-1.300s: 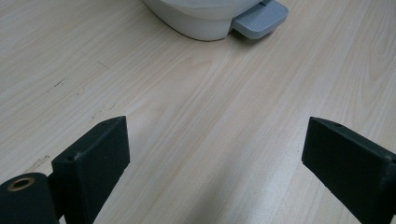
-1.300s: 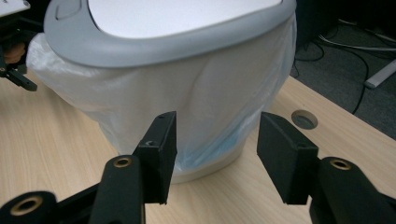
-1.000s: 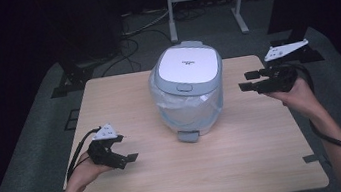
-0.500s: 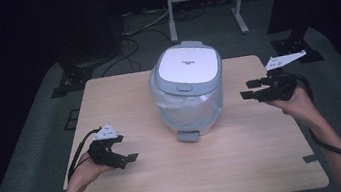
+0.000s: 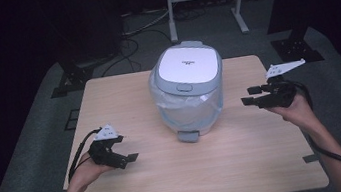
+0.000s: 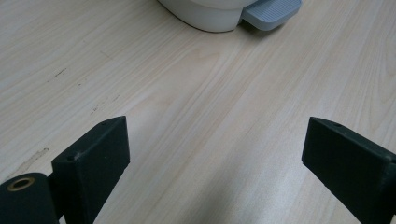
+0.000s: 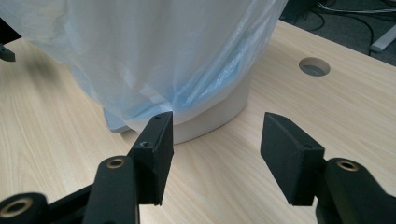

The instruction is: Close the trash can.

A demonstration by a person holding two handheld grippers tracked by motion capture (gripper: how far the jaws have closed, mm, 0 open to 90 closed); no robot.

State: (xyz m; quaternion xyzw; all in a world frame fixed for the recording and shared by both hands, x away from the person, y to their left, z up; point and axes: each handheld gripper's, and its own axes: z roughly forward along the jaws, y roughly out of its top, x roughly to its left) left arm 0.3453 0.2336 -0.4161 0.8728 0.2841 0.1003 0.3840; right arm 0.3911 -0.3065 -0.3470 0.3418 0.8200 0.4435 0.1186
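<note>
Pedal bin (image 5: 189, 91) stands upright at centre of the desk (image 5: 123, 97), lid shut, translucent liner bag (image 5: 188, 111) draped down its sides, foot pedal (image 5: 187, 135) facing the lower edge of the high view.

Right gripper (image 5: 252, 95) at right of frame, level with the bin's lower body, jaws spread and empty, pointing left at it. In the right gripper view the bag (image 7: 177, 56) hangs just beyond the jaws, not touching.

Left gripper (image 5: 124, 150) at lower left, jaws spread, empty, low over the desk; pedal (image 6: 271, 11) well ahead in the left gripper view.

Right is the nearer hand; the bag lies straight ahead of its jaws.
</note>
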